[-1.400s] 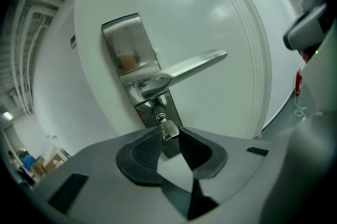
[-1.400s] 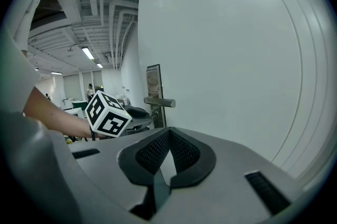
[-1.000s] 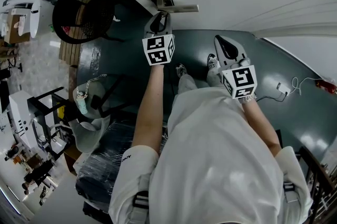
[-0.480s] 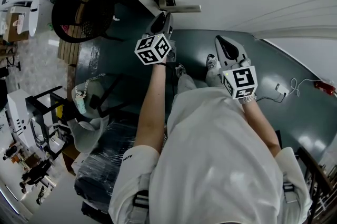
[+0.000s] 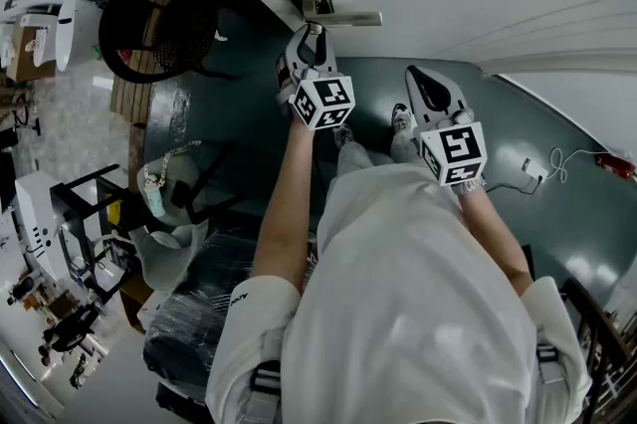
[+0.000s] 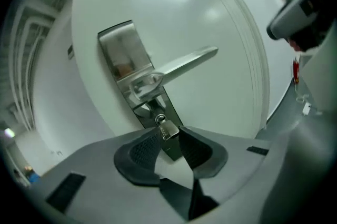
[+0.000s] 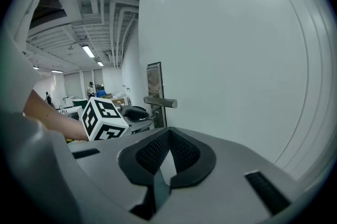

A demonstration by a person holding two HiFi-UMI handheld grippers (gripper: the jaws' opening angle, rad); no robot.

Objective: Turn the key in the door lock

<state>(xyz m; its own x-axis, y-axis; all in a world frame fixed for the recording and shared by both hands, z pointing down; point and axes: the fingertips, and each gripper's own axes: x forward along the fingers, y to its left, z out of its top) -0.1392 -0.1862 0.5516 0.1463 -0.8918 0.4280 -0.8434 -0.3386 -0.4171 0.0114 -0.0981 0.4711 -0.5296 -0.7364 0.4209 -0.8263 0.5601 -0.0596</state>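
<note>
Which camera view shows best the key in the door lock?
The left gripper view: the key appears close and sharp, under the handle, held between the pads of the left gripper. In the head view that gripper covers it. In the right gripper view it is too small to make out.

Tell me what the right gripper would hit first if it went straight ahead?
Most likely the white door, on its plain part right of the door handle. Nothing shows between the right gripper and it, though the gap is hard to judge.

Key (image 6: 168, 129) in lock (image 6: 159, 119); lock below handle (image 6: 181, 65), btm of plate (image 6: 117, 47)
</note>
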